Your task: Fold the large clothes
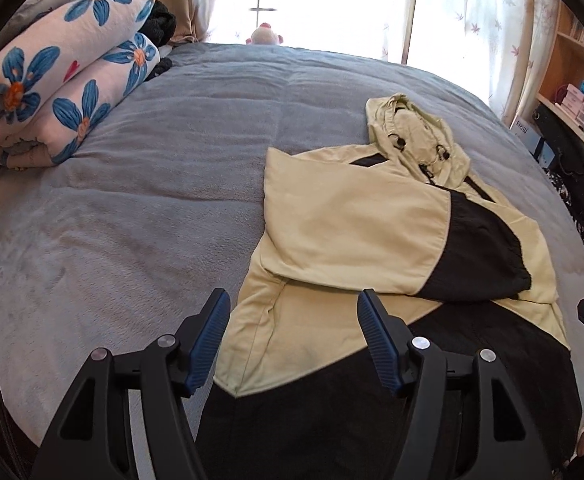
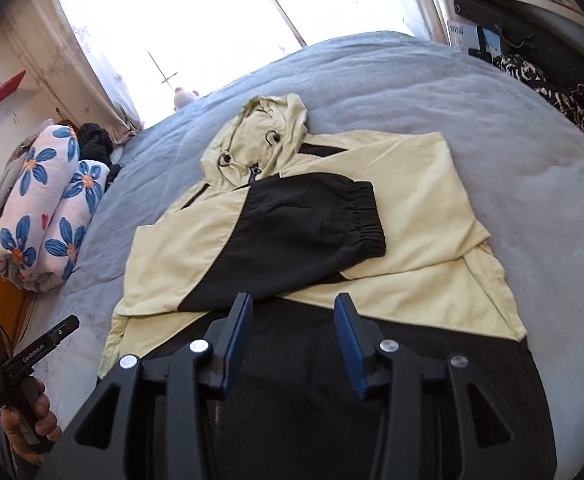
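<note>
A pale yellow and black hooded jacket [image 1: 352, 220] lies flat on the grey bed [image 1: 152, 200], hood pointing to the window, both sleeves folded across its chest. It also shows in the right wrist view [image 2: 412, 216]. My left gripper [image 1: 294, 312] is open and empty, hovering over the jacket's lower left part near the black hem. My right gripper [image 2: 294, 312] is open and empty, above the black hem band [image 2: 292, 360] at the jacket's middle. The left gripper's body [image 2: 32, 356] and the hand holding it show at the left edge of the right wrist view.
A rolled flowered blanket [image 1: 64, 80] lies at the bed's far left, with dark clothes [image 1: 162, 24] behind it. A small plush toy [image 1: 264, 36] sits at the far edge by the curtained window. Shelves and dark bags [image 1: 572, 152] stand along the right side.
</note>
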`<state>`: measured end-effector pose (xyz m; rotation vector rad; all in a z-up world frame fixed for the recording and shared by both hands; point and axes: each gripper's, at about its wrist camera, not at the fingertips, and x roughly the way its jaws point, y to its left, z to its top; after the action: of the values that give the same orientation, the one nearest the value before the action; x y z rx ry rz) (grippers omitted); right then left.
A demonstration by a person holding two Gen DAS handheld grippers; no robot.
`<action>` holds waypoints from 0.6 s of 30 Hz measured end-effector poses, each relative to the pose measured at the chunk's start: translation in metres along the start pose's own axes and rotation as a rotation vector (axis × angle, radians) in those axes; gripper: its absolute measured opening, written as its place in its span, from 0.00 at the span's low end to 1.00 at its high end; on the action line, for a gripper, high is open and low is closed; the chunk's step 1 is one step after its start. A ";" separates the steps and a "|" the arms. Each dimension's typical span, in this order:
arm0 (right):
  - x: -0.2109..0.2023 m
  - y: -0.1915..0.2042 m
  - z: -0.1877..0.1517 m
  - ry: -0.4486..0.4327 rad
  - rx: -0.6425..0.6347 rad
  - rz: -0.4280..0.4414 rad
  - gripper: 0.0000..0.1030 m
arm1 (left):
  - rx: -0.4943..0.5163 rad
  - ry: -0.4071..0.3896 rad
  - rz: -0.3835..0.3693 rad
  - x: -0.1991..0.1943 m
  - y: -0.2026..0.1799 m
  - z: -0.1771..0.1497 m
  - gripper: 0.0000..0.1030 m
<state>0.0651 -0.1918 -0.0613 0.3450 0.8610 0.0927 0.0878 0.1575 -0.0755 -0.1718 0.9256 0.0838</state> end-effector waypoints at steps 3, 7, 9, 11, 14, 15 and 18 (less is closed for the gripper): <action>-0.018 0.004 -0.008 -0.024 -0.019 -0.012 0.42 | 0.003 -0.021 -0.008 -0.022 0.000 -0.006 0.63; -0.041 0.010 -0.021 -0.053 -0.062 -0.041 0.42 | 0.011 -0.035 -0.014 -0.047 0.000 -0.017 0.63; -0.052 0.010 -0.028 -0.059 -0.068 -0.038 0.42 | 0.019 -0.045 -0.012 -0.058 -0.001 -0.024 0.63; -0.061 0.008 -0.034 -0.064 -0.069 -0.039 0.42 | 0.023 -0.050 -0.010 -0.068 -0.001 -0.032 0.63; -0.072 0.007 -0.042 -0.071 -0.070 -0.049 0.42 | 0.021 -0.046 -0.018 -0.078 -0.001 -0.044 0.63; -0.076 0.006 -0.045 -0.073 -0.070 -0.052 0.42 | 0.020 -0.044 -0.022 -0.081 -0.001 -0.047 0.63; -0.085 0.005 -0.053 -0.067 -0.078 -0.064 0.42 | 0.024 -0.038 -0.033 -0.090 -0.001 -0.057 0.63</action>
<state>-0.0301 -0.1921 -0.0302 0.2461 0.7991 0.0553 -0.0114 0.1464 -0.0369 -0.1624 0.8853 0.0449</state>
